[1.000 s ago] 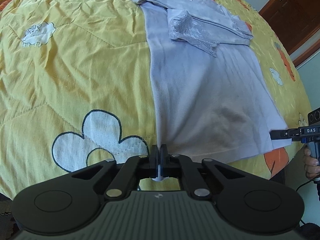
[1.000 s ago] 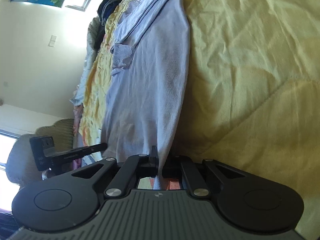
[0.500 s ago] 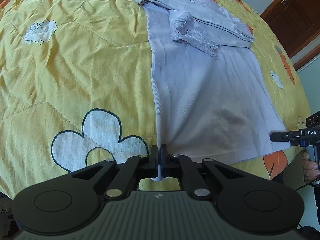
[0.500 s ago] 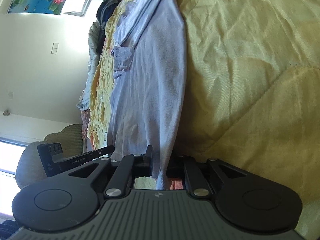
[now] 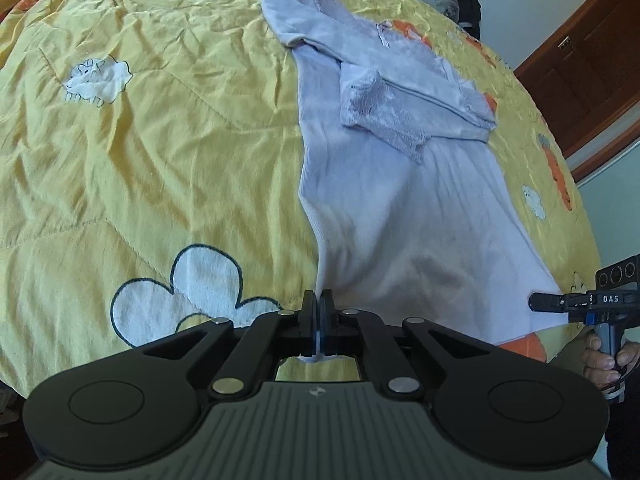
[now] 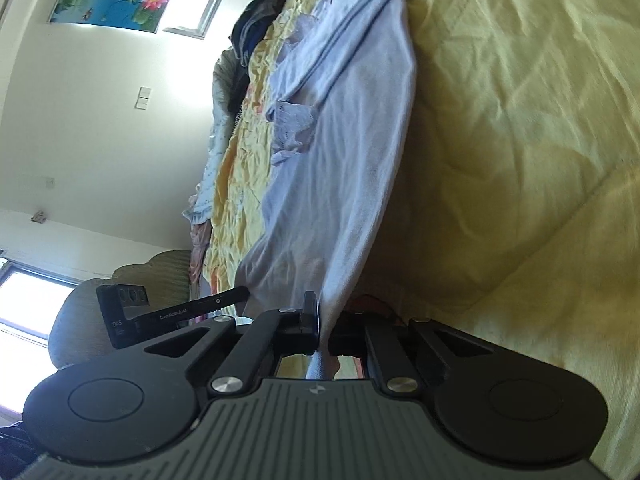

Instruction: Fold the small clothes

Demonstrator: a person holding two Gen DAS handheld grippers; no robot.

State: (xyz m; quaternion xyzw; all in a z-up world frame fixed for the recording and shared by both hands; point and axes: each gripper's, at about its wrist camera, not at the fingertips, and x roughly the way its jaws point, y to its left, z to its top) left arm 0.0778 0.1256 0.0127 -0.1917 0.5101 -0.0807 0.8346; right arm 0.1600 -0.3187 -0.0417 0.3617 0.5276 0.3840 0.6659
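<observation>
A small pale lilac top (image 5: 404,200) lies flat on the yellow bedspread (image 5: 140,152), its lace-cuffed sleeves (image 5: 376,108) folded across the chest at the far end. My left gripper (image 5: 319,300) is shut on the near left corner of the hem. My right gripper (image 6: 320,312) is shut on the other hem corner; it also shows at the right edge of the left wrist view (image 5: 536,304). The top (image 6: 348,152) stretches away from the right gripper. Both hem corners are raised slightly off the bed.
The bedspread has white cloud (image 5: 192,296) and orange carrot patches. A wooden door (image 5: 588,52) stands at the far right. In the right wrist view, a pile of clothes (image 6: 248,36) lies at the bed's far end, and a padded chair (image 6: 120,280) stands by a window.
Both grippers have lifted and moved forward with the hem, so the near part of the top is raised and slack. The right wrist view has tilted.
</observation>
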